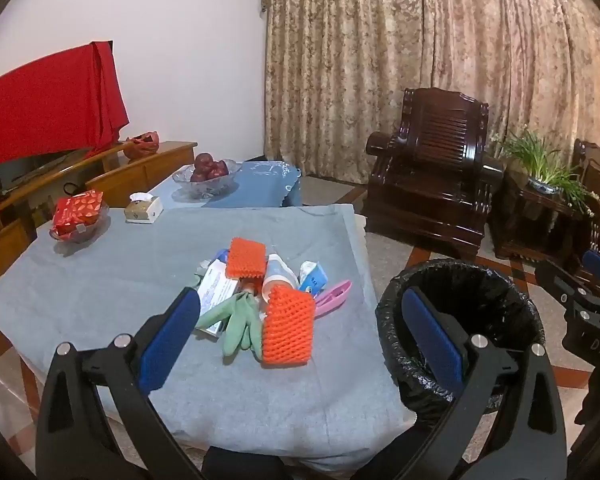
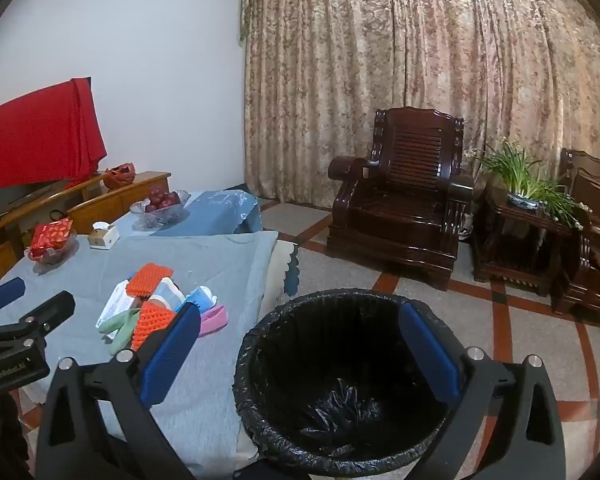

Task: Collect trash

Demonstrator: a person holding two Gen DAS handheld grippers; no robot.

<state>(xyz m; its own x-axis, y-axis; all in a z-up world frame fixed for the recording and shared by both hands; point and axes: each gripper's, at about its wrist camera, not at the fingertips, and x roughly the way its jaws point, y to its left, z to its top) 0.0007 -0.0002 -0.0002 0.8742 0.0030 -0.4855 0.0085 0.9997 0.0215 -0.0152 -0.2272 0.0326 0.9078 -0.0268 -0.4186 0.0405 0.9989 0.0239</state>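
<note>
I have both grippers hovering with nothing in them. The left gripper point(image 1: 300, 332) has its fingers point(image 1: 168, 340) spread wide apart above the near edge of the counter point(image 1: 100, 280), which is draped in a grey-blue cloth. The right gripper point(image 2: 300, 344) also has its fingers point(image 2: 430, 352) wide apart, right over the open bin point(image 2: 284, 420), lined with a black bag, on the floor just beside the counter.

The trash sits in one heap on the counter, near the bin's side: two orange foam nets point(image 1: 287, 326), a green glove point(image 1: 236, 320), a white paper box point(image 1: 216, 286), a pale cup point(image 1: 278, 274), a small blue carton point(image 1: 314, 278) and a pink clip point(image 1: 334, 298), all touching or overlapping. Farther from the bin, I see a tissue box point(image 1: 143, 209) and a red packet in a glass dish point(image 1: 78, 216).
</note>
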